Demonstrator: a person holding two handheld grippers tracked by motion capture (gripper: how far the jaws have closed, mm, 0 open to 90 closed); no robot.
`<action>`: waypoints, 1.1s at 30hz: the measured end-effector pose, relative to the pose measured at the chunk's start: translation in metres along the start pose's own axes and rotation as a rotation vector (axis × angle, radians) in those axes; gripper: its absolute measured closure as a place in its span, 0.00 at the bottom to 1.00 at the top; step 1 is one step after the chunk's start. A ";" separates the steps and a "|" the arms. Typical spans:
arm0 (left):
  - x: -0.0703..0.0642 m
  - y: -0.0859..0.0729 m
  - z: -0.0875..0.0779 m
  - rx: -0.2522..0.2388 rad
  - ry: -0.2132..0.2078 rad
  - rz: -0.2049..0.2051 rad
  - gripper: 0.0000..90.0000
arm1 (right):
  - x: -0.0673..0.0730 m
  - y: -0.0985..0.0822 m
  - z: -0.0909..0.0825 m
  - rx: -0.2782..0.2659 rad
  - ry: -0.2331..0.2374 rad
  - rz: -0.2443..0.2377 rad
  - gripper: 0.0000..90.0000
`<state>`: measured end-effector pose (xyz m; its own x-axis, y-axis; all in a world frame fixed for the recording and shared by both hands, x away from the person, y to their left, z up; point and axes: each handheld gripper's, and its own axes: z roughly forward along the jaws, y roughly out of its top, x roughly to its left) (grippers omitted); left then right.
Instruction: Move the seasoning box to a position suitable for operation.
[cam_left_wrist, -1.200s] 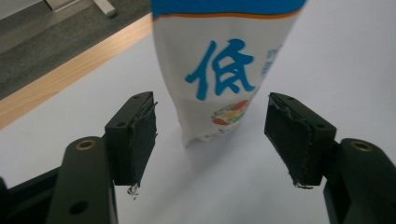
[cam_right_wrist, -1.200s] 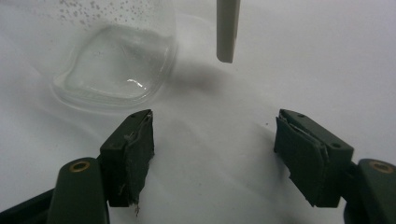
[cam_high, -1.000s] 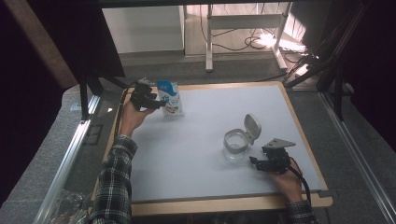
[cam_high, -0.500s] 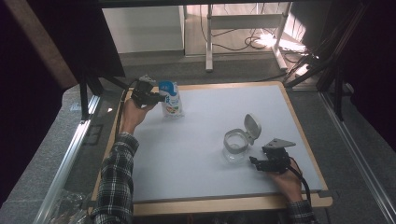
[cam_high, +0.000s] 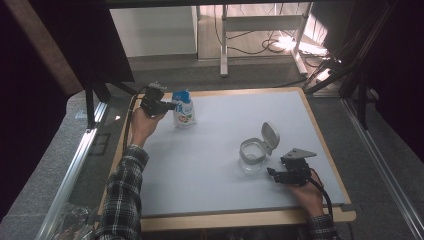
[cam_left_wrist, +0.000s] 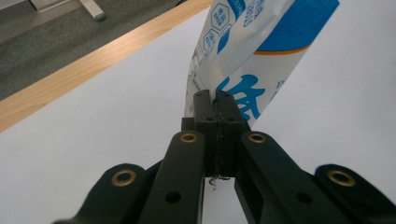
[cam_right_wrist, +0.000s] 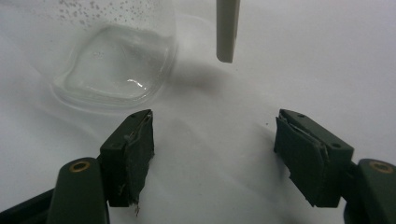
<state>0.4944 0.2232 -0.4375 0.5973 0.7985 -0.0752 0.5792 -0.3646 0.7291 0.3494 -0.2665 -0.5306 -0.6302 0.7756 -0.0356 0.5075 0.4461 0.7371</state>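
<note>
Blue and white, the printed pouch (cam_high: 183, 108) stands upright near the far left corner of the pale grey table top (cam_high: 215, 165), close to the wooden rim (cam_high: 235, 219). The left gripper (cam_high: 170, 105) reaches it from the left side, and its jaws have just been closing; in the left gripper view they are clamped flat together on the pouch's (cam_left_wrist: 254, 60) thin edge seam, pinching the film. The right gripper (cam_high: 270, 172) rests low at the near right of the table with its jaws spread apart and nothing between them. Just beyond its tips sits a clear glass jar (cam_high: 251, 156), its grey lid (cam_high: 270, 135) flipped up behind it. In the right gripper view the jar's base (cam_right_wrist: 114, 65) lies ahead of the left jaw
</note>
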 end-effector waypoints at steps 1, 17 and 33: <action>-0.001 0.000 -0.001 0.003 -0.001 -0.002 1.00 | 0.000 0.000 0.000 0.001 0.000 0.000 0.32; -0.011 -0.015 -0.008 -0.029 0.026 0.025 0.94 | 0.000 0.000 0.000 0.000 -0.001 0.001 0.32; -0.004 -0.006 0.006 -0.058 -0.027 0.019 0.69 | 0.000 0.000 0.000 0.001 0.001 0.001 0.32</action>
<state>0.4913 0.2191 -0.4454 0.6230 0.7783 -0.0784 0.5346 -0.3505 0.7690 0.3494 -0.2665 -0.5305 -0.6299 0.7759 -0.0340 0.5091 0.4455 0.7364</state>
